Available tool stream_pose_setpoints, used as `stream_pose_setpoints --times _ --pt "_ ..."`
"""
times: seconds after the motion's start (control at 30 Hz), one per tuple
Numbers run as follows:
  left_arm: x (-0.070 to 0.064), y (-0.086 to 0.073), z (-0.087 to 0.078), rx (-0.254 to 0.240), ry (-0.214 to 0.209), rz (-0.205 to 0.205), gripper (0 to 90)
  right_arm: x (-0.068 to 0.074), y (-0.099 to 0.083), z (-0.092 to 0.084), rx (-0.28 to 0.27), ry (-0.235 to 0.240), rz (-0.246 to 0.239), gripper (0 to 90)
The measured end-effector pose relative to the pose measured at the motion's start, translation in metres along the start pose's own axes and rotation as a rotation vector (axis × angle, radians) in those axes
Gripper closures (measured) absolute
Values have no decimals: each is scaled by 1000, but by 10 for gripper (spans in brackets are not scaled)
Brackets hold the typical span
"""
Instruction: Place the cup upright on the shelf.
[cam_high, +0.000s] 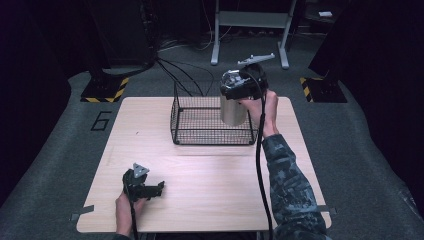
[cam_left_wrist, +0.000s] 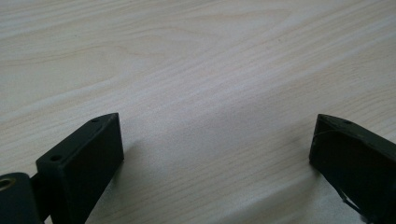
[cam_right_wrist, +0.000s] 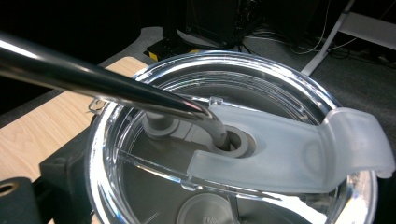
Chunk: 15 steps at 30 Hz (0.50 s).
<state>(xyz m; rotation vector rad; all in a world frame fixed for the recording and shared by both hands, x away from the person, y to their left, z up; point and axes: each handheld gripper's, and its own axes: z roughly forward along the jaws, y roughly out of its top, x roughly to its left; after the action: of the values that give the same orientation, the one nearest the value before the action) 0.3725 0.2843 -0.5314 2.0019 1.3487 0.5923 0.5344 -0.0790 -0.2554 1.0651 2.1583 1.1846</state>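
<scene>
Looking down, the right gripper (cam_high: 239, 89) hides the top of a steel tumbler (cam_high: 233, 111) above the basket (cam_high: 212, 131), apparently gripping it. The left gripper (cam_left_wrist: 215, 149) rests on the table (cam_left_wrist: 196, 60), jaws spread wide, empty. The right gripper view shows the tumbler's clear lid (cam_right_wrist: 280, 154) and metal straw (cam_right_wrist: 93, 81); a dark jaw touches its side.

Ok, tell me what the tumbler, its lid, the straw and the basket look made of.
Tumbler: brushed steel, by its dull grey sheen. Lid: clear plastic, see-through, with a frosted flap. Straw: polished metal, mirror-like highlights. Basket: black wire mesh, probably coated. Table: pale wood-grain, possibly laminate.
</scene>
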Motion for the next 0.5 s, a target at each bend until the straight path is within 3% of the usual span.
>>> stream_pose_setpoints --times 0.5 --pt "0 0 0 0 -1 -1 29 -7 8 20 17 -9 3 38"
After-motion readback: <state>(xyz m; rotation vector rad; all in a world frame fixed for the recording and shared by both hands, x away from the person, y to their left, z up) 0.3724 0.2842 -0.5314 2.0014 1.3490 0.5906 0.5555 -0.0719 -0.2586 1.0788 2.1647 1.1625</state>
